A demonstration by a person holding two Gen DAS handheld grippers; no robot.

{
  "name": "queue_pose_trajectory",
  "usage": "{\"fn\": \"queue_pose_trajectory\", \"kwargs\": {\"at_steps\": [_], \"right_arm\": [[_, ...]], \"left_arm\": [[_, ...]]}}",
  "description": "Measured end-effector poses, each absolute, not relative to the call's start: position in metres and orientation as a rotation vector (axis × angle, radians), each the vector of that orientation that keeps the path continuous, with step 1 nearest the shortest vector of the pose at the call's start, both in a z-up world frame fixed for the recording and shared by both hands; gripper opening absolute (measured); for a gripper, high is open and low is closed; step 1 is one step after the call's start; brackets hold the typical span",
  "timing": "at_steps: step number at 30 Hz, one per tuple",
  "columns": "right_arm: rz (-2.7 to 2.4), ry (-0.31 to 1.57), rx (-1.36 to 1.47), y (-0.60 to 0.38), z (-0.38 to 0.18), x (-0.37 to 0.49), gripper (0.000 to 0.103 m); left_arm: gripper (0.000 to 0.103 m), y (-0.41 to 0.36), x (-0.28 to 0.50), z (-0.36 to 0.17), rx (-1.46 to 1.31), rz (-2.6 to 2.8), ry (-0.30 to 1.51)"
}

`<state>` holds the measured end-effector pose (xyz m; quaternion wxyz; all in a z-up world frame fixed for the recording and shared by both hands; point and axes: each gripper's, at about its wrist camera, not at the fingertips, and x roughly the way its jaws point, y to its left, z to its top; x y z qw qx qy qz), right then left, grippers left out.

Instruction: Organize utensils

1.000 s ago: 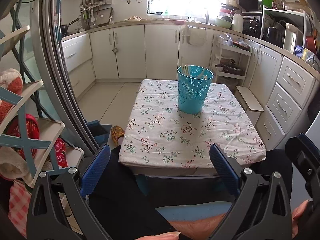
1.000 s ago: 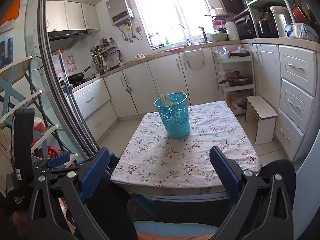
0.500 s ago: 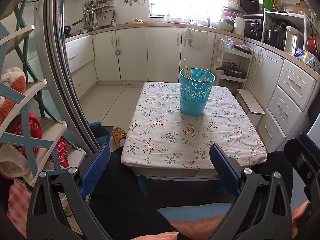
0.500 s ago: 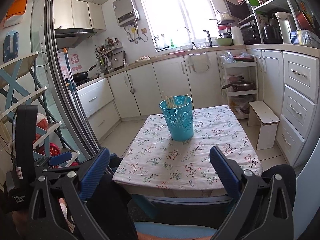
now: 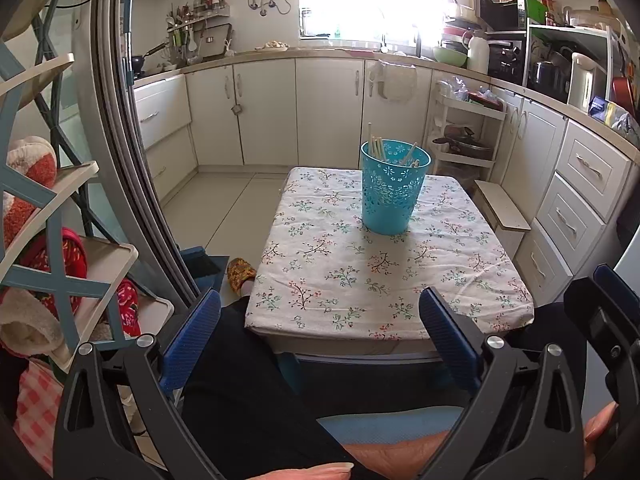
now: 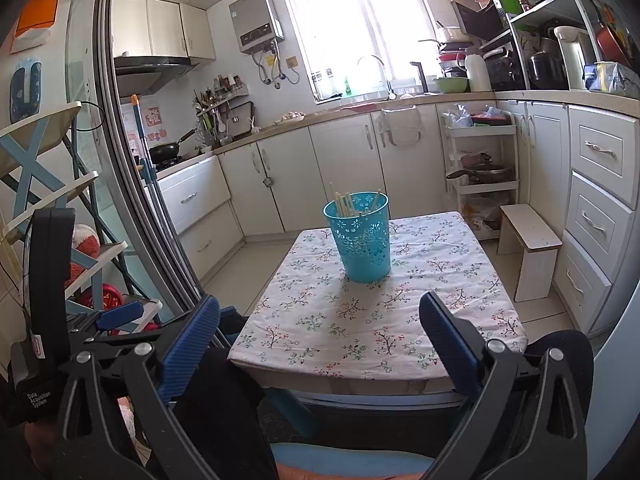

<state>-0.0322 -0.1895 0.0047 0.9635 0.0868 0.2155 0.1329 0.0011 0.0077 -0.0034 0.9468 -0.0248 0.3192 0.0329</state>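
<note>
White kitchen cabinets (image 5: 328, 112) wrap the room behind a small table whose floral cloth (image 5: 384, 272) lies ahead of me at twelve o'clock. On that cloth, toward the far end, stands a turquoise perforated cup (image 5: 394, 192) holding pale chopsticks (image 5: 376, 144) that lean against its rim at about eleven o'clock; from my right-hand view the same cup (image 6: 362, 240) sits at roughly twelve o'clock, upright, with the sticks (image 6: 344, 202) poking above the edge. My left gripper (image 5: 320, 332) hangs low before the table's near edge, jaws spread wide with nothing between the blue pads (image 5: 192, 336). My right gripper (image 6: 320, 340) does the same, wide and empty, well short of the cup. At nine o'clock a shelf rack (image 5: 48, 216) holds red and white cloth things, and a white stool (image 6: 528, 248) stands by the drawers at two o'clock. Dark trousers (image 5: 256, 400) fill the space beneath both tools.
</note>
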Motion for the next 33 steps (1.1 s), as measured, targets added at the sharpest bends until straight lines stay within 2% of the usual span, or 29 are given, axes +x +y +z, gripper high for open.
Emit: {"fn": "queue_pose_trajectory", "kwargs": {"at_steps": [33], "right_arm": [[0.27, 0.444, 0.182, -0.1845, 0.0038, -0.0322, 0.096]], "left_arm": [[0.096, 0.007, -0.0012, -0.0032, -0.044, 0.064, 0.654]]}}
